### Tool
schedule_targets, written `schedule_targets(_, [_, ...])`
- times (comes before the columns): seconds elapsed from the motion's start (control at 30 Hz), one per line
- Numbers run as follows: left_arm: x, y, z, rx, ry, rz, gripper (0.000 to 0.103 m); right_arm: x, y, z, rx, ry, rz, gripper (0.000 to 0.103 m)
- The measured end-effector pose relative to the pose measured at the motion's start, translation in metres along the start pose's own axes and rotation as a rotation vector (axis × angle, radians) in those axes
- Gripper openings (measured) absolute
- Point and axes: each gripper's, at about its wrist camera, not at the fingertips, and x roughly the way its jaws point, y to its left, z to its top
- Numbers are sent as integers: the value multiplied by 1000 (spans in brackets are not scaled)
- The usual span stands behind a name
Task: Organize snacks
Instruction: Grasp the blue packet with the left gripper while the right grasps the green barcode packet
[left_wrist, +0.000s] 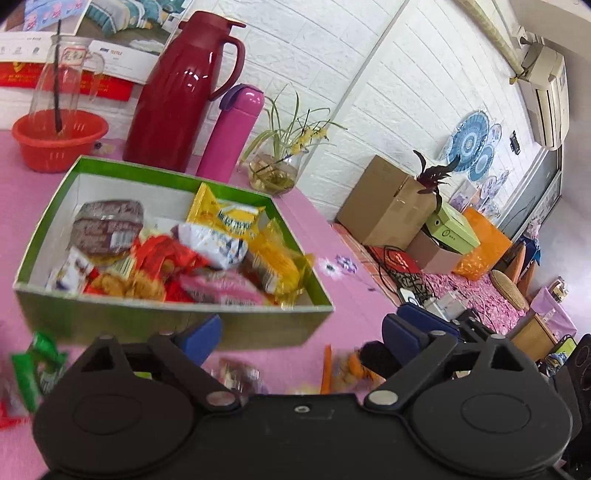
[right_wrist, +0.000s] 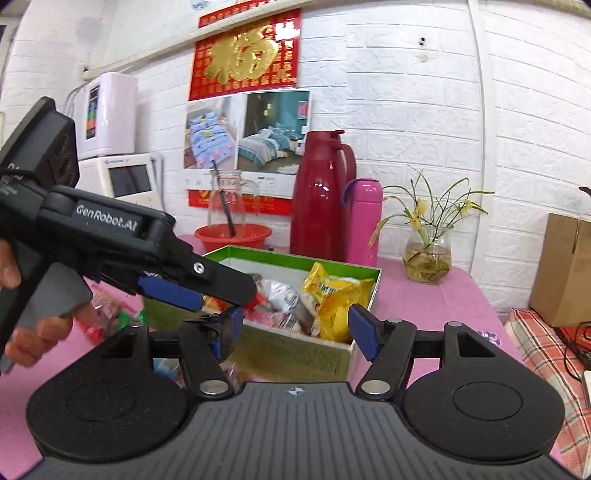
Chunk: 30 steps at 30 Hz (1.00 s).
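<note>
Two grippers | left gripper (left_wrist: 301, 334) spread, empty | right gripper (right_wrist: 295, 328) spread, empty

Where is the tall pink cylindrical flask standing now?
In both wrist views the tall pink cylindrical flask stands on the pink table behind the green box, between the dark red thermos jug and the glass vase of plants.

Snack-filled green box (right_wrist: 295, 354) between spread fingers (right_wrist: 364, 334)
</note>
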Motion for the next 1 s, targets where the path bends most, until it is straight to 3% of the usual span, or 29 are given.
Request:
schedule_targets(0.27, [-28,2,-60,13,63,66,103,-25,19,-38,29,133,30,103])
schedule_targets(0.53, [-57,28,-103,-36,94,120,103,-2,48,-44,27,194,124,103])
schedule_targets(0.87, [-69,53,-84,-86,18,174,103,62,74,-42,-68,257,145,96])
schedule_targets(0.93, [-62,55,-77,-85,12,178,103,66,74,-41,-56,283,155,77])
schedule_targets(1.0, [-50,56,-71,-79,9,192,103,61,73,-41,-56,289,159,75])
